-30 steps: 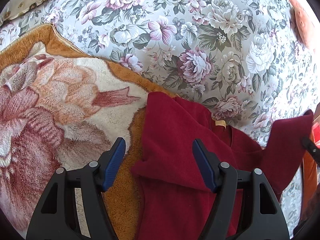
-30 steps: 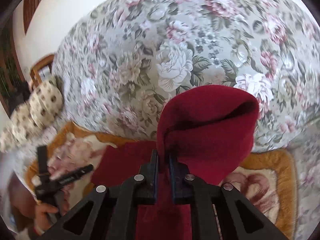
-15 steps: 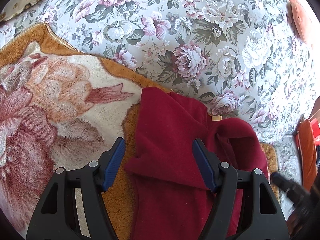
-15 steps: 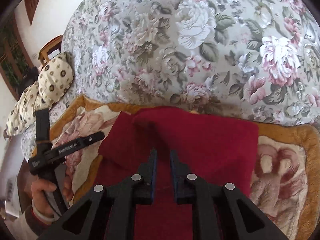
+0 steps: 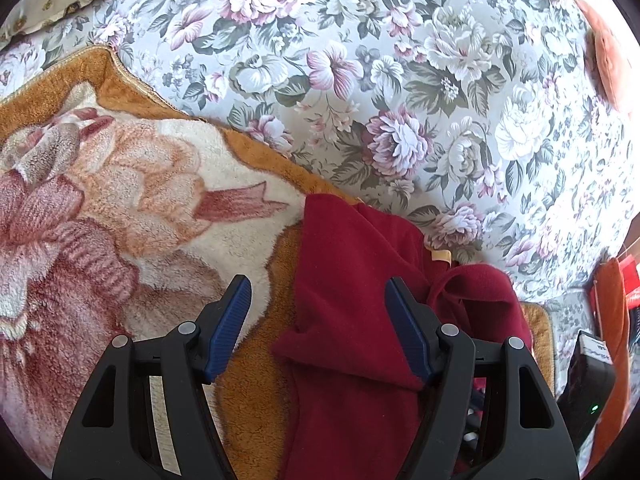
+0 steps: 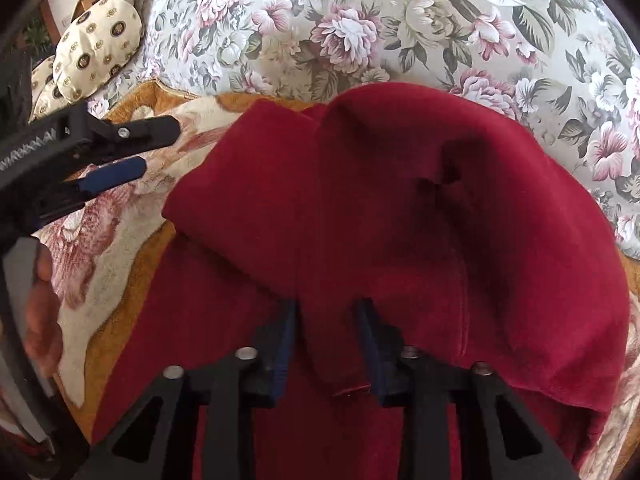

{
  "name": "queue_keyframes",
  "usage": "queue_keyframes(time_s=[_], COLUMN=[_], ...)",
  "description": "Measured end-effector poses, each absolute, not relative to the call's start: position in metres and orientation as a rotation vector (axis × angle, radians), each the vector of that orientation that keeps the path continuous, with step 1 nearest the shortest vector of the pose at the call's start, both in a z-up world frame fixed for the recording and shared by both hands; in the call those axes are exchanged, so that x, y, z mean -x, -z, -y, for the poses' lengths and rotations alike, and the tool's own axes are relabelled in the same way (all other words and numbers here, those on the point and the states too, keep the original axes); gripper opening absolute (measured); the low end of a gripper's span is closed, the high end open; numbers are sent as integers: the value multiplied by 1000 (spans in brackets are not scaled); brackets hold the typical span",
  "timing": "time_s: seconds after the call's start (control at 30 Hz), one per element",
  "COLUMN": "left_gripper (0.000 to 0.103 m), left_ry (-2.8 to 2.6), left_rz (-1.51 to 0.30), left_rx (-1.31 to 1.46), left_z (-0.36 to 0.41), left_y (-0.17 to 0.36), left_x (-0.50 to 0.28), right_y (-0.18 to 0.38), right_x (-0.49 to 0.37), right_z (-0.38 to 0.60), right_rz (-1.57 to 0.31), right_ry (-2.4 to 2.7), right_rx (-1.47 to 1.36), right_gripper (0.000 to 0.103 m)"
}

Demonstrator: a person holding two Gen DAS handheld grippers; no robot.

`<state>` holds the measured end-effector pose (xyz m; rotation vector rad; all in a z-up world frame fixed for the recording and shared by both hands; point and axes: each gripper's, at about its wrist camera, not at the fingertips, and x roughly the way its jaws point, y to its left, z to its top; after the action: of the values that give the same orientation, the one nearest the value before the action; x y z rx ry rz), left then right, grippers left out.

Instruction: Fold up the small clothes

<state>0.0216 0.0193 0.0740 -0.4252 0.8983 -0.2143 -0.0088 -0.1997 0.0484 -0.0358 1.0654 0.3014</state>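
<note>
Lying on one plush orange blanket (image 5: 256, 396) over a floral bedspread (image 5: 400, 80): one dark red garment (image 6: 400, 220), sleeve folded inward. Left tool (image 5: 318, 328) released, hovering over its edge. Right tool (image 6: 329, 344) closing, jaws parted, red fabric between them. One patterned pillow (image 6: 96, 48).

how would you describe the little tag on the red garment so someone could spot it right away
Start from the floral bedspread and find the plush orange blanket lying on it. On that blanket lies a dark red fleece garment. The tag sits at its neckline near the bedspread: a small pale yellow rectangle, the only light patch on the red cloth.
</note>
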Motion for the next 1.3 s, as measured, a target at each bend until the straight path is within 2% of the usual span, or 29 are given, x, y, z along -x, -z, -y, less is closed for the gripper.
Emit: queue_keyframes(time_s=[0.03,0.23,0.37,0.4,0.5,0.57,0.73,0.93,1.13,1.3], left_gripper=[70,70,70,70,70,70,70,70,70,69], left_ry=[213,198,164,149,131,137,178,189,215,233], left_rz=[-891,-823,-797,-799,-821,-834,-854,-935,-1019,-955], left_rx=[431,478,522,528,557,560,491,484,500,481], left_z=[-21,-43,-61,-65,-71,-70,-49,-28,-16,-12], left_y=[-76,-91,-91,-89,-82,-80,-79,-56,-34,-42], left_x=[-21,-13,-12,-13,-18,-21,-27,-53,-69,-81], right_y=[-55,-117,-128,-123,-99,-102,-121,-107,-71,-56], right_x=[10,22,-3,-16,-54,-53,-5,60,71,58], right_z=[206,213,202,198,201,214,259,321,319,311], right_rz=[-1059,-941,-888,-888,-960,-917,-853,-804,-868,-861], right_ry=[-334,-563,-611,-601,-562,-539,-410,-105,-7,21], right_rx=[-29,-285,-484,-530,-705,-749,-554,-208,246,341], right_gripper=[4,4,4,7,40,40,40,40,40,40])
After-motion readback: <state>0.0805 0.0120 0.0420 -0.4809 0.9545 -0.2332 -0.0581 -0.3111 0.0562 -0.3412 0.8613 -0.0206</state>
